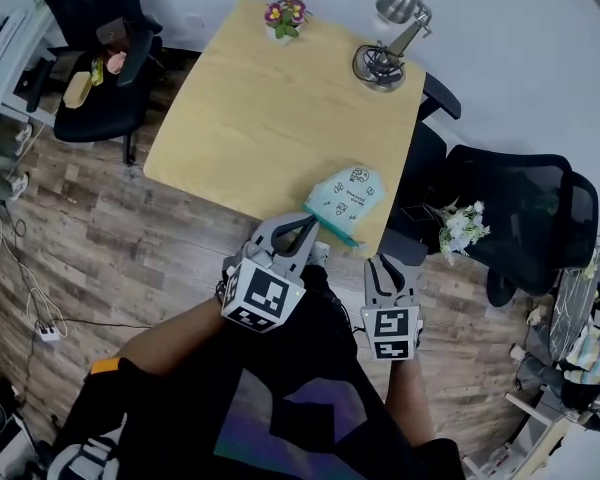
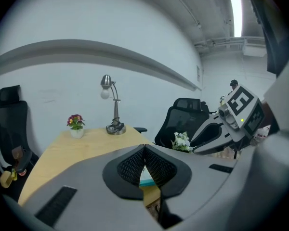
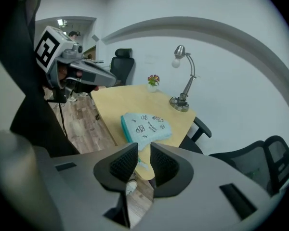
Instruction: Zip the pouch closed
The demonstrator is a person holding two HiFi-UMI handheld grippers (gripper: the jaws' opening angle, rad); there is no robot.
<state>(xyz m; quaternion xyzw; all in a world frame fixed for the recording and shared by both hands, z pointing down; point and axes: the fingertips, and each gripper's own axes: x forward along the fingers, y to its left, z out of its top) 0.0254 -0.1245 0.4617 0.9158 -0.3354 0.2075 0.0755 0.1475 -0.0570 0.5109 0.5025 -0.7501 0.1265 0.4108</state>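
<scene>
Lying on wooden table [image 1: 270, 108], soft printed pouch [image 1: 346, 196]; left tongs [image 2: 144, 149] clenched, right tongs [image 3: 144, 149] parted.

This looks like an office. A light wooden desk [image 1: 270, 118] stands near a plain white wall [image 1: 510, 28], with black swivel chairs [image 1: 520, 218] around it. A silver desk lamp [image 1: 385, 53] and a small potted flower [image 1: 285, 16] sit on top. The wood-plank floor [image 1: 110, 258] carries a power strip [image 1: 48, 333] with cables, and a strip light [image 2: 236, 16] glows on the ceiling.
</scene>
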